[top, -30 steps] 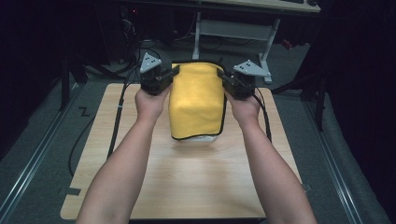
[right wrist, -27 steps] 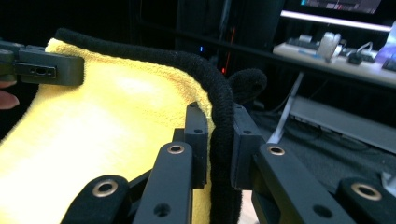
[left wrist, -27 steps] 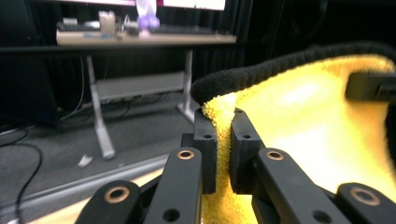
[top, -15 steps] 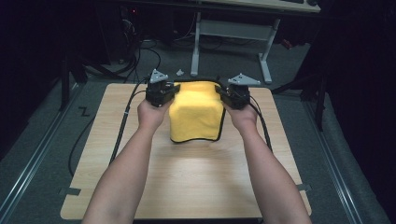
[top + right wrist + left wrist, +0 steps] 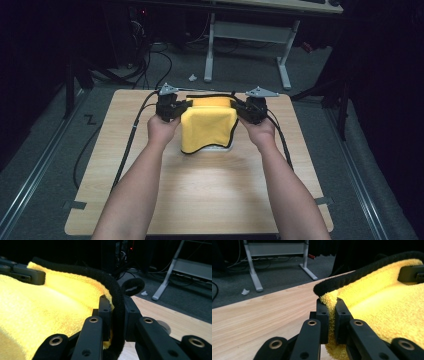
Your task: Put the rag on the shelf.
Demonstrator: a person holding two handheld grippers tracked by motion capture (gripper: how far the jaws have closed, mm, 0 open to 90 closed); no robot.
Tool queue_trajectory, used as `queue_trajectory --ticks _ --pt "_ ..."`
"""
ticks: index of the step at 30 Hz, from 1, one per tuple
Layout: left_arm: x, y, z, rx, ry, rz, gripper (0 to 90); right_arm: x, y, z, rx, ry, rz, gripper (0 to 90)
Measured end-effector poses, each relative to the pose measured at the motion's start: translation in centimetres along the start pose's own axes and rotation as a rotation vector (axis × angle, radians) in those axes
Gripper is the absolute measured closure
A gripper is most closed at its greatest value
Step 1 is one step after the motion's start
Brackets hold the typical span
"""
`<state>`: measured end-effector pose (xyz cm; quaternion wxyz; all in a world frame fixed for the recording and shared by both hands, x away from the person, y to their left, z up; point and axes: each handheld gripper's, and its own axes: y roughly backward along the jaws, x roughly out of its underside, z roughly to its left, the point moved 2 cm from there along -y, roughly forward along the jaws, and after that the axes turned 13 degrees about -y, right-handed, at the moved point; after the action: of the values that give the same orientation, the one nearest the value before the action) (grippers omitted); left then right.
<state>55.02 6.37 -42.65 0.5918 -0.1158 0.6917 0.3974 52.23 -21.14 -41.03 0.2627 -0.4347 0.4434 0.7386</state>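
Observation:
A yellow towel (image 5: 207,125) with a black hem hangs folded between my two grippers over the far half of the wooden table (image 5: 200,190). My left gripper (image 5: 175,109) is shut on the towel's left corner; in the left gripper view its jaws pinch the yellow cloth (image 5: 372,305) at the edge, with my left gripper (image 5: 331,306) low over the wood. My right gripper (image 5: 247,110) is shut on the right corner, and in the right gripper view the black hem (image 5: 110,282) runs between the jaws of my right gripper (image 5: 117,302). The towel's lower fold rests on the table.
The table's far edge (image 5: 200,91) lies just behind the grippers. A white metal desk frame (image 5: 247,37) stands on the grey floor beyond, with cables and a scrap of white paper (image 5: 192,77). Black cables trail from both grippers across the table's sides.
Both grippers have come down and away from the person with the towel held between them. The towel, hanging higher before, now sags with its lower fold on the table.

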Motion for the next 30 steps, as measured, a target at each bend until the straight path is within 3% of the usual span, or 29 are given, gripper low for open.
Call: queue_trajectory --ticks 7,16,23,30 --pt "1.2 -0.1 -0.1 0.016 0.028 -0.002 84.6 0.4 0.1 -0.2 -0.024 -0.02 -0.007 80.3" --pt "2.3 -0.4 -0.1 0.044 0.058 0.017 84.5 1.5 0.0 -0.8 -0.003 -0.023 0.009 82.6" --pt "3.3 -0.7 -0.1 0.062 0.099 0.03 84.5 2.4 -0.9 -1.3 -0.007 -0.063 0.037 82.5" --pt "4.1 -1.1 -0.4 0.072 0.112 0.057 84.5 3.6 -1.4 -2.0 -0.013 -0.096 0.06 81.9"
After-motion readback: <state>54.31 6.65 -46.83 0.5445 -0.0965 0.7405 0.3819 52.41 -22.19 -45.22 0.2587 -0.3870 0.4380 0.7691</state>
